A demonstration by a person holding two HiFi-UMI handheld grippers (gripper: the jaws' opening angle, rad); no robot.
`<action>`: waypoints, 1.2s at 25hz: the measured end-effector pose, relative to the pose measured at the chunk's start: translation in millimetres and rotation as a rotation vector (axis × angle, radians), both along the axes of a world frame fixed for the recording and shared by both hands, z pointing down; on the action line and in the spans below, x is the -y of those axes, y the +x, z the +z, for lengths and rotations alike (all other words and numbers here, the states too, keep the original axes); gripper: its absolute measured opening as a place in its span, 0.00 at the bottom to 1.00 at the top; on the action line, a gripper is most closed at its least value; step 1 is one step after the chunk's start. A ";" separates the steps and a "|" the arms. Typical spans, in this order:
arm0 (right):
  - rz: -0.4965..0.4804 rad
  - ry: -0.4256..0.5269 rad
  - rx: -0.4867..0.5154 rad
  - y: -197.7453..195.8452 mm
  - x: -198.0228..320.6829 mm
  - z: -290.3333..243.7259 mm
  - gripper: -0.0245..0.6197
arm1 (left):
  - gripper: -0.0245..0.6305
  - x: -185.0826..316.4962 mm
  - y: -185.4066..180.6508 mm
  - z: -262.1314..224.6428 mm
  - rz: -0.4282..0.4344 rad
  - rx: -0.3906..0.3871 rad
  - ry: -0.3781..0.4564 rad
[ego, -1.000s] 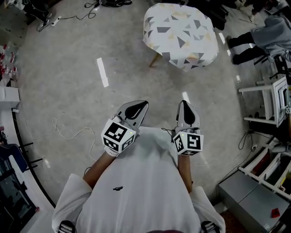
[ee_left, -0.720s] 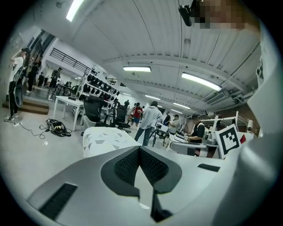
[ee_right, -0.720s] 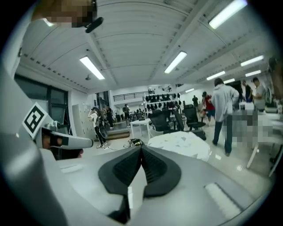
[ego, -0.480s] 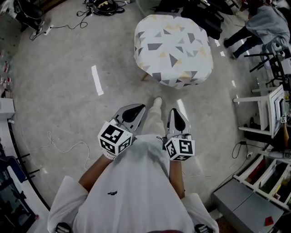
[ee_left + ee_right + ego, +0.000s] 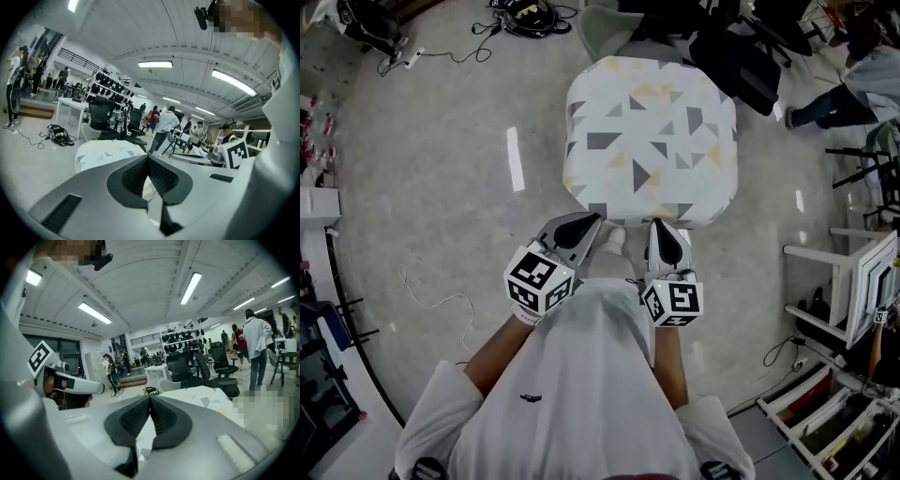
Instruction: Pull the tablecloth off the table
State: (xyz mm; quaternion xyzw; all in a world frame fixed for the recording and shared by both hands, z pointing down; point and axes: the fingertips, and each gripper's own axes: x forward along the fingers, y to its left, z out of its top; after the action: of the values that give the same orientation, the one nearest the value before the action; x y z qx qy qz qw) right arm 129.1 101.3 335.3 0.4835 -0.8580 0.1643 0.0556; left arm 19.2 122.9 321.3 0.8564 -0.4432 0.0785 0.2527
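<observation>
A small table draped in a white tablecloth (image 5: 652, 136) with grey and yellow triangles stands on the floor just ahead of me. The same tablecloth (image 5: 105, 152) shows past the left jaws and the tablecloth (image 5: 206, 397) past the right jaws. My left gripper (image 5: 591, 221) is held near my chest, shut and empty, its tip just short of the cloth's near left corner. My right gripper (image 5: 662, 225) is shut and empty too, its tip at the cloth's near edge. Neither touches the cloth that I can tell.
A light chair (image 5: 609, 23) and black office chairs (image 5: 741, 47) stand behind the table. A white rack (image 5: 853, 291) and shelving are at the right, cables (image 5: 441, 300) lie on the floor at the left. A person's legs (image 5: 834, 98) are at the far right.
The table has come much closer and more centred in the head view over the last second as I walked up. Both grippers stayed shut in front of my chest.
</observation>
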 end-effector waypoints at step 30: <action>-0.260 0.050 -0.133 -56.0 227.8 8.0 0.06 | 0.15 177.2 -86.3 52.3 -0.336 -0.088 -0.100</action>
State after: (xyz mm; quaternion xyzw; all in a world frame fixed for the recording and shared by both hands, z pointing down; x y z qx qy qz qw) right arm 73.1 -126.6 343.2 0.3795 -0.9115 0.1020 0.1213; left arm -67.1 -54.3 373.6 0.7595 -0.5640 0.0197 0.3235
